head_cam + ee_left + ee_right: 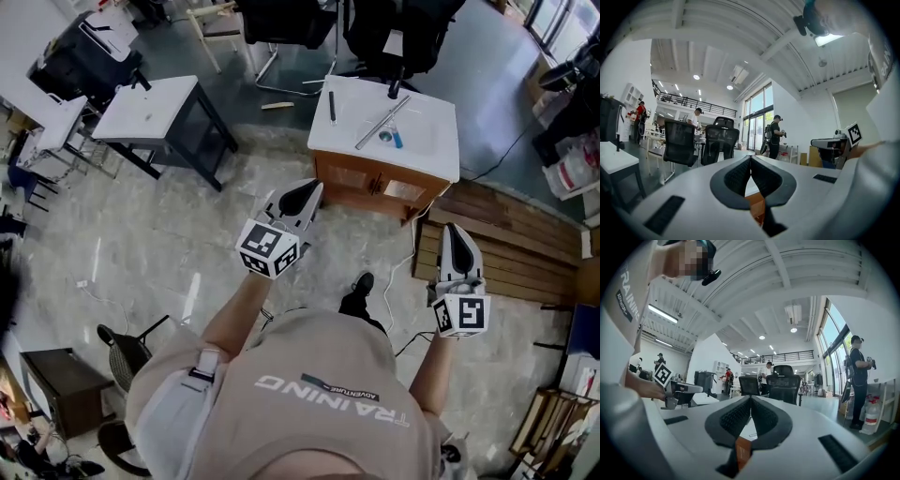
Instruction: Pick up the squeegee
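Observation:
The squeegee [382, 122], a long silver bar with a small blue part beside it, lies slantwise on the white top of a wooden cabinet [431, 141] ahead of me. A thin black stick [331, 106] lies to its left. My left gripper [312, 187] is held level over the floor just short of the cabinet's front left, jaws shut and empty. My right gripper [452, 231] hangs lower right of the cabinet, also shut and empty. In the left gripper view the pads [750, 161] meet with nothing between them. The right gripper view shows its pads [750, 401] meeting the same way.
A white table on dark legs [150, 108] stands to the left. Black office chairs [281, 19] sit behind the cabinet. A wooden slatted platform [525, 244] lies at the right, with a cable on the floor near it. A black chair [122, 356] is at lower left.

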`<state>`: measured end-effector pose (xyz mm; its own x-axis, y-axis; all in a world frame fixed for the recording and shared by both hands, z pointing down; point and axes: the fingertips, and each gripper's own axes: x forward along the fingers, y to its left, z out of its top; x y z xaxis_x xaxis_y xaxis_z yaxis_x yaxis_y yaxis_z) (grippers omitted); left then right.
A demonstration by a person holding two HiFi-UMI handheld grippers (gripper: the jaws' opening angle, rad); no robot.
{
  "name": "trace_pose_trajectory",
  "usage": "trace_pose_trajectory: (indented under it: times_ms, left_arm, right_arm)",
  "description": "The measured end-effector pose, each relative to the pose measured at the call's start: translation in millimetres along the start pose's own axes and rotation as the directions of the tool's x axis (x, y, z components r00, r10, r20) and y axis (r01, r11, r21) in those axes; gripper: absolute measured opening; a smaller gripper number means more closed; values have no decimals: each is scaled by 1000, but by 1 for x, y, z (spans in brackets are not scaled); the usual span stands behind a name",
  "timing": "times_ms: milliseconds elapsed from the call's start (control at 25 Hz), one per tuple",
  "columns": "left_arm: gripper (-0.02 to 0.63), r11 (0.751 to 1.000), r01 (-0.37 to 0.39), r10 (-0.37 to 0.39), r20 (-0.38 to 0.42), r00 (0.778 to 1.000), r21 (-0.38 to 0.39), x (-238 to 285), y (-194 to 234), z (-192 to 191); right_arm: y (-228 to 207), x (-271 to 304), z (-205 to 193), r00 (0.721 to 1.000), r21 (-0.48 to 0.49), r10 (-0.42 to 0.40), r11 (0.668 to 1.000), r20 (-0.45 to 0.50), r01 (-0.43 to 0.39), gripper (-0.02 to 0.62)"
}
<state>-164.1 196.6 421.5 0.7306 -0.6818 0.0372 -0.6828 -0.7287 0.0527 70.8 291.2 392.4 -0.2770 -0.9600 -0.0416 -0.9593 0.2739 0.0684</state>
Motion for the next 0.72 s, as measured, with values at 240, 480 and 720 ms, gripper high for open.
trace_pose_trajectory:
  times_ms: [240,480,720]
  left_arm:
    - [12,998,-65,65,11,998,2,52,17,6]
    - [12,992,-124,124,15,992,10,112,34,17]
    - [12,984,-177,177,19,984,-1,153,48,22]
  right_arm:
    - [-49,55,-6,998,8,59,998,15,-59,32]
    - [-102,102,-10,992,15,125,992,16,-126,32]
    - [-138,137,-15,984,23,179,984,4,-179,32]
